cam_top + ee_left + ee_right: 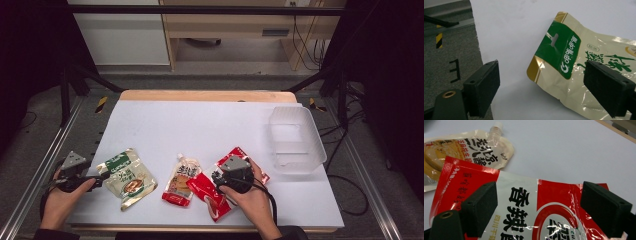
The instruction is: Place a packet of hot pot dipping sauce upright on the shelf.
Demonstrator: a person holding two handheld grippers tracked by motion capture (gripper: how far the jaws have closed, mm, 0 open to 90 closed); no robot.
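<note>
Left claw (541, 87) open beside green-gold pouch (584, 75); right claw (539, 207) open over red pouch (529, 212) on counter (200, 125).

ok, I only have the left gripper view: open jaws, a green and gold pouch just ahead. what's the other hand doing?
Observer: The right gripper hangs over a red and white packet, jaws open, nothing gripped.
Operator: anything else on the table?
Observer: A spouted pouch lies between your green and gold pouch and the red one; the red packet's edge overlaps it.
Operator: any bin to drop into?
Observer: A clear plastic tub sits at the far right of the table, with nothing in it that I can see.
Operator: is my left gripper over the pouch?
Observer: From the high view, the left gripper is at the table's left edge, its tips right by the pouch's left end.
</note>
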